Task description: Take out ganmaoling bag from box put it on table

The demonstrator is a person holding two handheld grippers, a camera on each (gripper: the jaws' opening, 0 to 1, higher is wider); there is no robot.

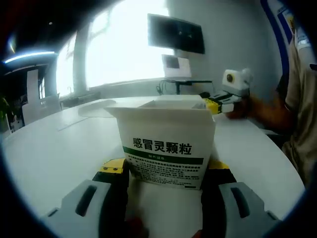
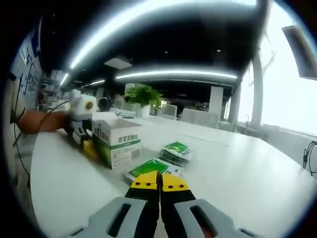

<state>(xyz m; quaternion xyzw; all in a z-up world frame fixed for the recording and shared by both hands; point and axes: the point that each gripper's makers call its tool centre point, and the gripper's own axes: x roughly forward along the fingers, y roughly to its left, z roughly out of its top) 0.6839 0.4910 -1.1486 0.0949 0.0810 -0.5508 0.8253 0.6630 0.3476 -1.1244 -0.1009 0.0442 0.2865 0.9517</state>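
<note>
A white ganmaoling box with a green stripe and Chinese print stands upright on the white table, its top flaps open. My left gripper is shut on it, one yellow-tipped jaw on each side. In the right gripper view the same box stands at the left with the left gripper behind it. Two green ganmaoling bags lie flat on the table, one just ahead of my right gripper and another further off. The right gripper's jaws are shut together, their tips at the near bag's edge.
A person's arm and the right gripper are on the right, beyond the box. A dark monitor stands at the table's far side, with cables below it. A potted plant and office desks are far off.
</note>
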